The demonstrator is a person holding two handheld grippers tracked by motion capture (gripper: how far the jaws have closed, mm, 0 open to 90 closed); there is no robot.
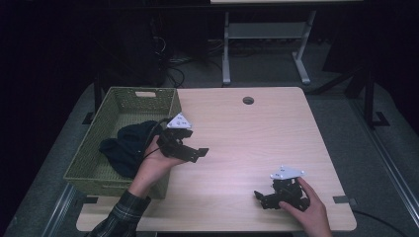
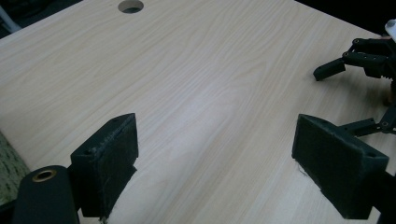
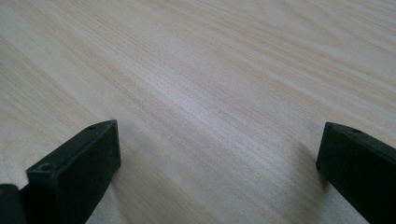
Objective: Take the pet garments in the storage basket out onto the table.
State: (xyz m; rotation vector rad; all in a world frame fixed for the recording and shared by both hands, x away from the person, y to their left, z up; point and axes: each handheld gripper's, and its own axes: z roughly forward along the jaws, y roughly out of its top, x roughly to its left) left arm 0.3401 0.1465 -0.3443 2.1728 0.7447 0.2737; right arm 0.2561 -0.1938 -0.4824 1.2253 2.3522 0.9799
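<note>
Two grippers are in my hands, and both stand spread wide with nothing between their jaws. My left gripper (image 1: 190, 148) is held above the table (image 1: 247, 143) just past the right wall of the green basket (image 1: 94, 153), its jaws pointing out over the bare wood toward the table's middle. In the left gripper view the two black pads (image 2: 109, 165) are far apart with only wood grain between them, and they hold nothing.

The dark cloth (image 1: 126, 148) lies bunched inside the basket, in its near-right part, with a fold riding up at the right wall. It sits directly behind and to the left of my left gripper, beside my left hand (image 1: 155, 165); the jaws face away from it. Whether the gripper's trailing cable touches the cloth I cannot tell.

My right gripper (image 1: 267, 197) rests low at the near-right part of the table, well apart from the basket and the cloth, with my right hand (image 1: 309, 207) around its body. Its jaws point left across the table. The right gripper view shows its pads (image 3: 77, 168) at the frame's two sides, open wide, close over bare wood, gripping nothing. The left gripper view also catches this right gripper farther off at its upper right edge.

A round cable hole (image 1: 248, 100) sits near the table's far edge, well clear of both grippers.
</note>
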